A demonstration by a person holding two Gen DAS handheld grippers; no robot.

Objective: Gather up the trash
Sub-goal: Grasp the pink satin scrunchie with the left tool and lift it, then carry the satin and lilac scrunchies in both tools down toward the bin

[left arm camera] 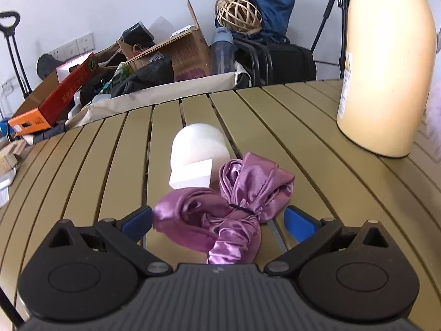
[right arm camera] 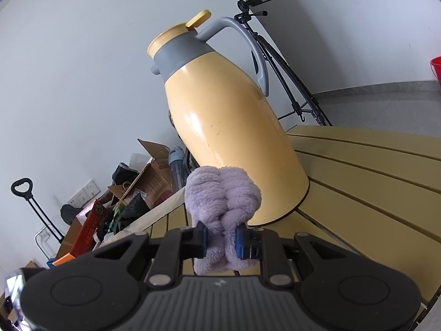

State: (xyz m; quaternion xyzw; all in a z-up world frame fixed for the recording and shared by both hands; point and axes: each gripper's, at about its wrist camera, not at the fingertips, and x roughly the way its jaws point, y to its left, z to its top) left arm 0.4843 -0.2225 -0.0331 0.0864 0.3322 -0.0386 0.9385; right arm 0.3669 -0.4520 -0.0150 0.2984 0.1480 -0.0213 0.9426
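Note:
A crumpled purple satin cloth [left arm camera: 237,207], tied with a dark band, lies on the slatted tan table [left arm camera: 317,138]. My left gripper [left arm camera: 217,218] stands open with its blue pads on either side of the cloth, and the right pad is clearly apart from it. Just beyond the cloth sits a white foam piece [left arm camera: 198,157]. In the right wrist view my right gripper [right arm camera: 222,237] is shut on a fluffy lilac cloth [right arm camera: 220,195], held above the table in front of a yellow thermos jug [right arm camera: 228,127].
The yellow thermos jug [left arm camera: 386,69] stands at the table's right side. Past the far edge are cardboard boxes [left arm camera: 176,52], a red box [left arm camera: 69,91], a dark bag [left arm camera: 275,63], a woven ball [left arm camera: 238,13] and a tripod [right arm camera: 278,60].

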